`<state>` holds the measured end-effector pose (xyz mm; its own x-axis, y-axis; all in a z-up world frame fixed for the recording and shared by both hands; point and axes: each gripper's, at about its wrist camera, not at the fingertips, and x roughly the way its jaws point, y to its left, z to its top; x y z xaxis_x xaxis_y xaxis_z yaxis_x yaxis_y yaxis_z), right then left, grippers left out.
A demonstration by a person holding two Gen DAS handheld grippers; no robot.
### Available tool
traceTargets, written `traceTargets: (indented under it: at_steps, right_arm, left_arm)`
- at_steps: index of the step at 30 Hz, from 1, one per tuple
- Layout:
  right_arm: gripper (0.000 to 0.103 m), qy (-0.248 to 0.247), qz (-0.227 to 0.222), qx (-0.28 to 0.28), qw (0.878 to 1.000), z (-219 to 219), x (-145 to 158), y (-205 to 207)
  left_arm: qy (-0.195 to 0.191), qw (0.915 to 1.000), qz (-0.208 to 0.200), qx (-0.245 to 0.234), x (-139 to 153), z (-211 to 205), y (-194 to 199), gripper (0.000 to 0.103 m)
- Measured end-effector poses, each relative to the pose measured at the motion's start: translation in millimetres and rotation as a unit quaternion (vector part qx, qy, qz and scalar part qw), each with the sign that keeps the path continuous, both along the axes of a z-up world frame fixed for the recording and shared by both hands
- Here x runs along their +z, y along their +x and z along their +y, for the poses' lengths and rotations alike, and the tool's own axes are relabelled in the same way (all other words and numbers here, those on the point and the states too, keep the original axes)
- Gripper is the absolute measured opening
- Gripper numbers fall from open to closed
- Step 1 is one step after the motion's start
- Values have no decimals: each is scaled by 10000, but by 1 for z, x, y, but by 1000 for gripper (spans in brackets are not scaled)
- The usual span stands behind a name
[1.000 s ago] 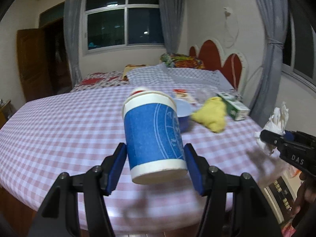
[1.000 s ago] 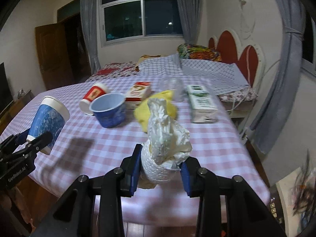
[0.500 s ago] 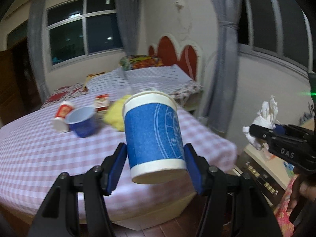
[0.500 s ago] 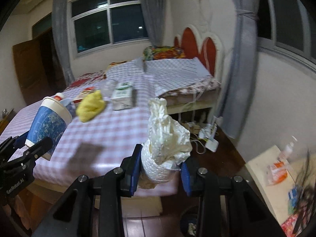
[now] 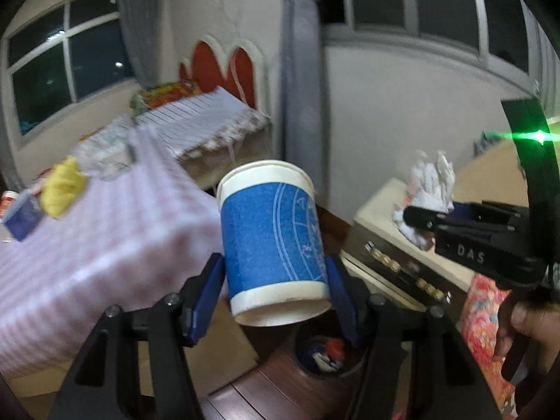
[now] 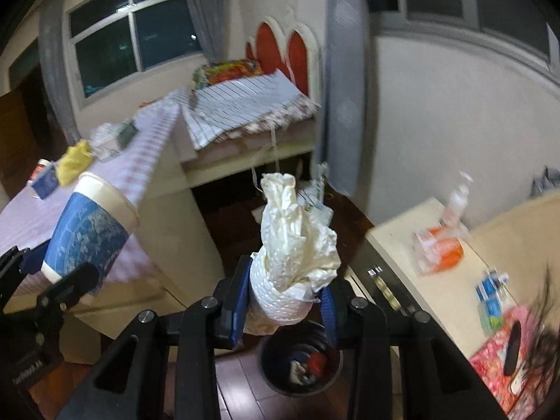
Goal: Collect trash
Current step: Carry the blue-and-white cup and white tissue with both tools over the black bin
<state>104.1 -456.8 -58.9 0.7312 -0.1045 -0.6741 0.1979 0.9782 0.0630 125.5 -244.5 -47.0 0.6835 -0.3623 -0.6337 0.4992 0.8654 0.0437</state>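
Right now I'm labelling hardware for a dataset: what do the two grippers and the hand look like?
Both are black angular frames with silver screws and blue finger pads. The left gripper shows blue pads. The right gripper, seen from the side in the left view, carries white "DAS" lettering and a green light. A bare hand grips its handle; no sleeve or cables are visible.

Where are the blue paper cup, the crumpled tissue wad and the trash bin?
blue paper cup (image 5: pixel 269 238), left wrist view, blue side wall.
crumpled tissue wad (image 6: pixel 294 241), right wrist view, middle of wad.
trash bin (image 6: pixel 271 379), right wrist view, near rim.
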Motion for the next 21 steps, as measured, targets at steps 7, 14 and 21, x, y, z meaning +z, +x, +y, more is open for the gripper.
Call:
traceTargets:
  at_steps: [7, 14, 21]
  right_arm:
    - [38, 262, 558, -102, 9980, -43, -76, -2]
    - [38, 639, 1129, 23, 9915, -76, -166, 8]
    - [38, 885, 1546, 191, 9838, -92, -235, 14]
  left_arm:
    - [241, 9963, 692, -440, -74, -47, 5, 60]
    - [442, 9866, 1459, -576, -153, -69, 29, 60]
    - [723, 9757, 1995, -552, -214, -84, 36, 60]
